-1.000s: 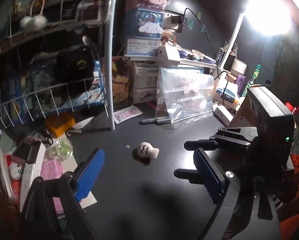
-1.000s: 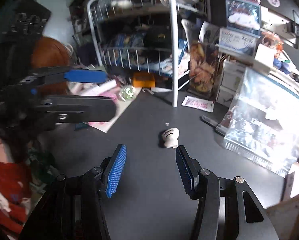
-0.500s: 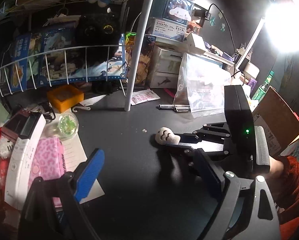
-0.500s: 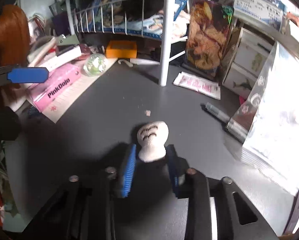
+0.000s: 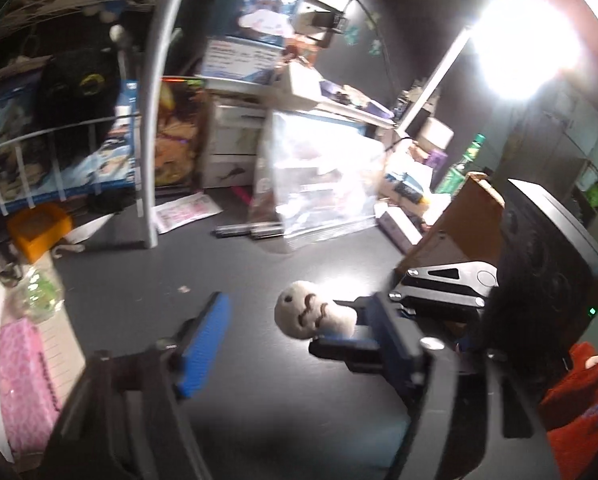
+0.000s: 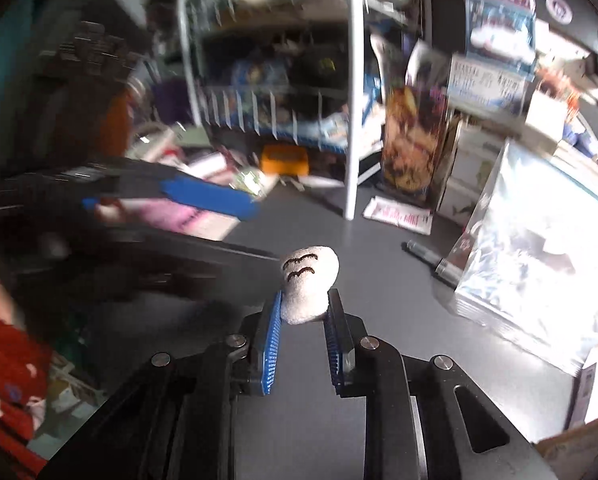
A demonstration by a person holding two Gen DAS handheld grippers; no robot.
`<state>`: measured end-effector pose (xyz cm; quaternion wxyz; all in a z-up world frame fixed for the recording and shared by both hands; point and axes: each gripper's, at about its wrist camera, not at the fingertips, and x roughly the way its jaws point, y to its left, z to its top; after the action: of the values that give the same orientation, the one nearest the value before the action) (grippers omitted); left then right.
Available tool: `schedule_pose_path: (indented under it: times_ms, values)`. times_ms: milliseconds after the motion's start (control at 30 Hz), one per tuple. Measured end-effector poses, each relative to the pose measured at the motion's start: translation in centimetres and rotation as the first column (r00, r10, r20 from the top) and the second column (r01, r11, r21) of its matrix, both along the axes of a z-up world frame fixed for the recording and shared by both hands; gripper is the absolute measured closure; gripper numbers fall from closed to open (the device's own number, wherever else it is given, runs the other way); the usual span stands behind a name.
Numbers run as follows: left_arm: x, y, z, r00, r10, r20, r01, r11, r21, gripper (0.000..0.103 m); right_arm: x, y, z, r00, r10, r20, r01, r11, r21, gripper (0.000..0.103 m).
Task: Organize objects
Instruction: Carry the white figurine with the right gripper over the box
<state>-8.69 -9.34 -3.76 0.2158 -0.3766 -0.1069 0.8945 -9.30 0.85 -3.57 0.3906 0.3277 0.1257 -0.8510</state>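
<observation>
The little white plush toy [image 6: 308, 280] with the squiggly stitched face is pinched tight between the blue pads of the right gripper [image 6: 303, 322], held up off the dark desk [image 6: 379, 280] with its face end poking out past the fingertips. The left gripper [image 5: 299, 332] sits just beside it with jaws that have just been closing, but they're partly open with nothing between them. Further out there's a wire rack [image 6: 283, 116], an orange box [image 6: 285, 159], two markers [image 5: 247, 231] and a clear plastic bag [image 5: 319, 184].
</observation>
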Motion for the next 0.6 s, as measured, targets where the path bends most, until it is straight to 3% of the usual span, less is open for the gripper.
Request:
schedule_pose_path:
  times_ms: [133,433,600]
  values:
    - [0.4,2.4,2.0,0.995,-0.101,-0.024,0.102,0.993,0.055,0.065,2.4,1.7,2.1,0.998,-0.001,-0.057,-0.001,0.999,-0.04,0.087]
    - [1.3,9.1,7.7,0.971,-0.202,-0.13,0.199,0.979,-0.032,0.07,4.9,8.4,6.6,0.989,-0.1,-0.112,0.082,0.983,-0.162,0.087]
    - [0.6,13.7,10.8,0.947,-0.274,-0.168,0.258,0.96,-0.107,0.07,6.0,12.0,8.7,0.968,-0.18,-0.177,0.147,0.972,-0.182,0.087]
